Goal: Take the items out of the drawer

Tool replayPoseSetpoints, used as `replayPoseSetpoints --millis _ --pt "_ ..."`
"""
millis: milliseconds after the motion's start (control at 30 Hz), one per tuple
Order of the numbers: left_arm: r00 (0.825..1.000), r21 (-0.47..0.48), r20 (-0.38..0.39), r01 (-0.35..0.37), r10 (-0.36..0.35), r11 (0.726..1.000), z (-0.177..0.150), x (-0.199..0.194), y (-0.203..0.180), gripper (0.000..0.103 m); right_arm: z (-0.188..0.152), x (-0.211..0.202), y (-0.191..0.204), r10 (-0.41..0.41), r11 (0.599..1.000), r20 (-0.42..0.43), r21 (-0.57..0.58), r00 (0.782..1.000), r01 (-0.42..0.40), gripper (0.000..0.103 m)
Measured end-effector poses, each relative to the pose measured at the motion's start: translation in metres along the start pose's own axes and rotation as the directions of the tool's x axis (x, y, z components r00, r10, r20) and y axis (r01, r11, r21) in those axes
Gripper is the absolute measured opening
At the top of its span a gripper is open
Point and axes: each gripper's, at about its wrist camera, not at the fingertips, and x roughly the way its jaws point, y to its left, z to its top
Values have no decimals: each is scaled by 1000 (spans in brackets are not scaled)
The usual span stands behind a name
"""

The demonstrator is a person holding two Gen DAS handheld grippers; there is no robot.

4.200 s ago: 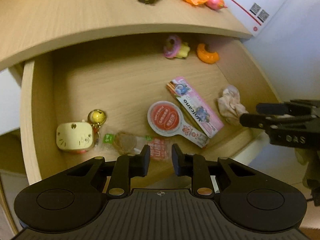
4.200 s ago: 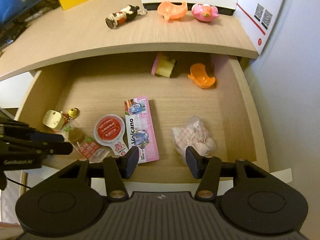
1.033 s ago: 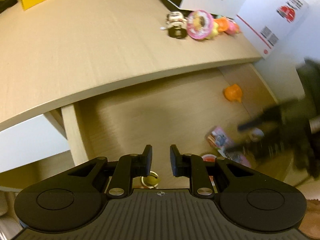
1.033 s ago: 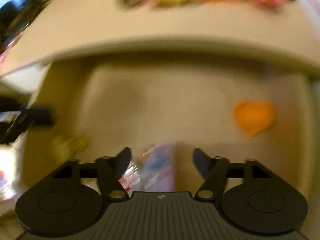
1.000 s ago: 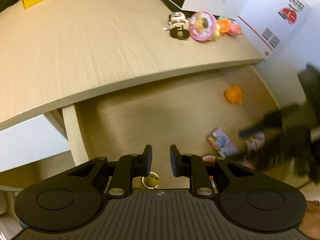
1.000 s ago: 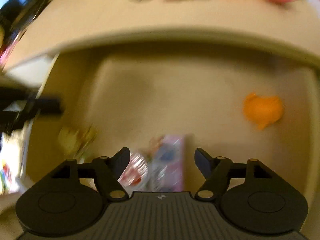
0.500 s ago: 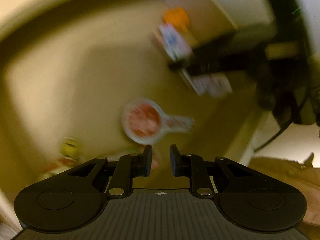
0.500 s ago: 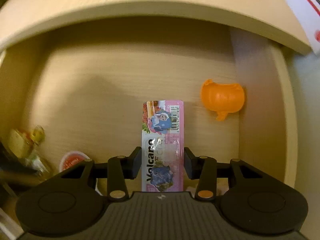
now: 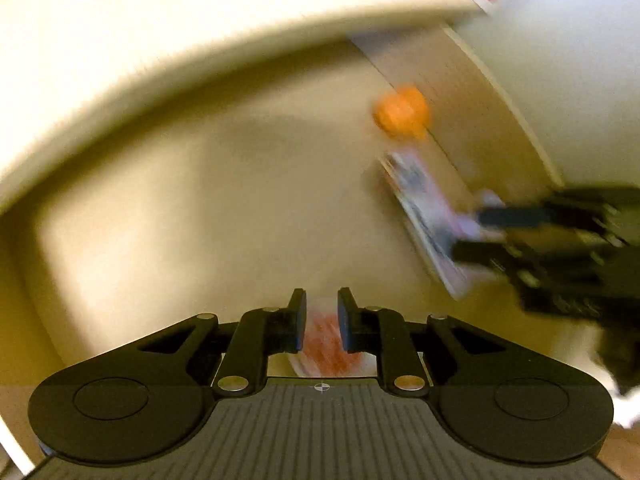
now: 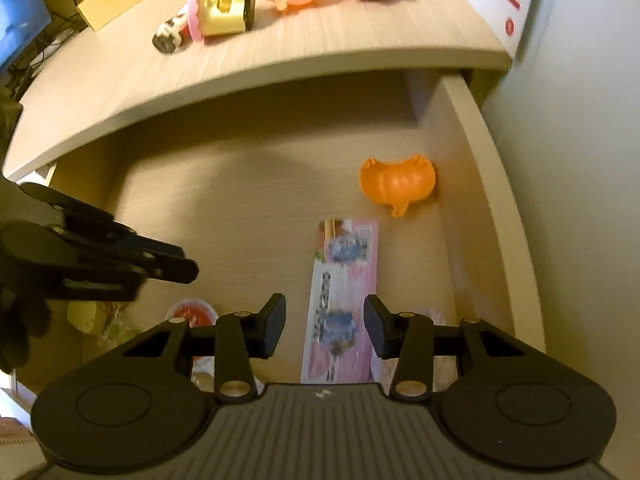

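Now my right gripper (image 10: 325, 322) has its fingers wide apart over the pink packet (image 10: 340, 300), which lies flat in the drawer (image 10: 480, 184) at the lower middle of the frame; half a second ago those fingers were much closer around it. The orange toy (image 10: 396, 184) sits above the packet, by the drawer's right wall. My left gripper (image 9: 322, 320) has its fingers narrow, with nothing in them, now above the red and white round thing (image 9: 326, 344). That view is blurry.
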Motion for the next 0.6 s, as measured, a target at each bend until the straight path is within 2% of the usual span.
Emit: replayPoseSetpoints --millis 33,133,200,233,367,433,533,600 --pt "997 -4 -65 42 -42 999 -6 5 -2 18 -4 2 -1 4 1000 -6 0 1000 -4 43" --pt "963 -55 -234 124 -134 991 -19 29 -5 18 -5 8 0 8 1000 -22 6 1000 -8 43" --pt "951 -80 -275 125 -142 989 -21 44 -9 18 -4 7 0 -1 1000 -23 9 1000 1 43" --pt "950 -91 -276 123 -144 988 -21 49 -10 18 -5 3 -4 -5 1000 -19 8 1000 6 43" --pt "981 -157 -167 73 -99 985 -14 49 -2 18 -4 -4 -7 -27 1000 -5 8 1000 27 45" --pt "996 -160 -84 14 -28 987 -5 41 5 18 -5 -3 -9 -39 999 -2 10 999 39 47" --pt "996 -119 21 -78 81 990 7 30 9 18 -7 2 -11 -39 999 -10 29 999 39 47" --pt "991 -109 77 -98 106 989 12 23 7 19 -9 5 -9 -36 999 -13 31 999 36 47"
